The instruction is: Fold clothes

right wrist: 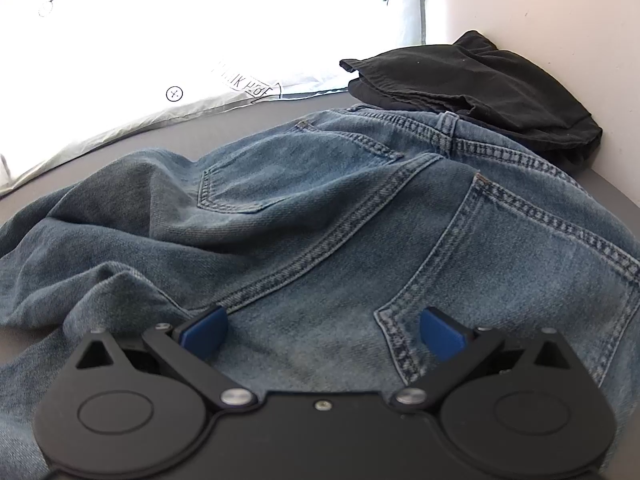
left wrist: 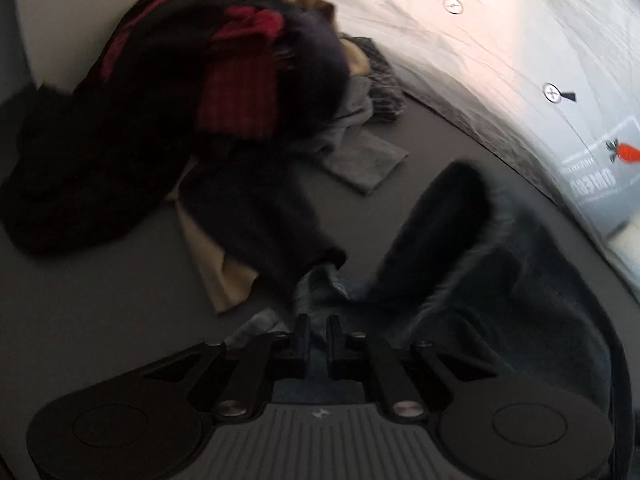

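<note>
Blue jeans (right wrist: pixel 320 216) are lying seat-up on the grey table (right wrist: pixel 256 114), back pockets and yoke seam facing the right wrist camera, fabric rumpled toward the left side.

Right gripper (right wrist: pixel 322 330) is hovering just over the seat with jaws wide, blue pads (right wrist: pixel 202 330) gripping nothing.

Left gripper (left wrist: pixel 318 340) is sitting with jaws narrow and denim running between them; it looks pinched, though that view is blurred. A dark fold of the jeans (left wrist: pixel 480 264) is rising to its right.

Judgement: the jeans are being laid out or lifted for the first fold, not yet folded. Next move needs the right jaws closing on a waistband or leg edge so both hands are carrying the cloth over evenly.

A folded black garment (right wrist: pixel 476 92) is sitting beyond the waistband, against the wall (right wrist: pixel 540 8). The unfolded pile (left wrist: pixel 180 112), dark with red plaid, is lying well apart on the left.

The white plastic sheet (right wrist: pixel 200 40) is carrying print: a carrot graphic (left wrist: pixel 624 153) and lettering, mirrored and too washed out for reading.
</note>
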